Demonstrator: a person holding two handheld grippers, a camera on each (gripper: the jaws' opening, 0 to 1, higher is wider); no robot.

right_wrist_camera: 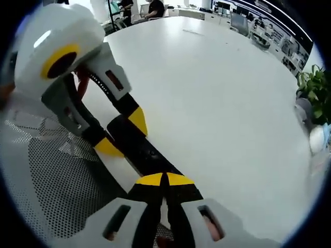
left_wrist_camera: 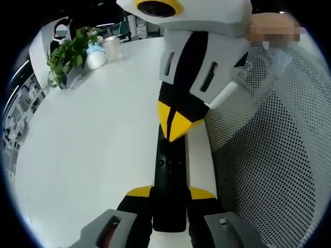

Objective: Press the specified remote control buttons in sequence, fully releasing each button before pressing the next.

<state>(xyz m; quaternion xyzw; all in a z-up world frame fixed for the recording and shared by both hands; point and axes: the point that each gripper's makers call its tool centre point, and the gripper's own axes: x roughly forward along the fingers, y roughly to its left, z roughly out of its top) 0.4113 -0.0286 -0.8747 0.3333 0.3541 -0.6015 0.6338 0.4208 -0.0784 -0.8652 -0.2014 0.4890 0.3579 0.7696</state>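
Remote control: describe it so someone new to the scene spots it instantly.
Start at the big white table, then go to its edge beside the white perforated mesh surface. There a long, slim black remote control lies gripped at one end between the left tongs, with the right tongs closed and tip-down on it. It is the table's lone black bar, far from the potted plant.

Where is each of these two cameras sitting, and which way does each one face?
Left gripper view: rides on the left gripper, looking along the black remote it clamps; the right gripper comes down closed from above; potted plant far left.
Right gripper view: rides on the right gripper, jaws closed over the remote; the left gripper holds it opposite.
Shared: remote, white table, mesh surface, plant.
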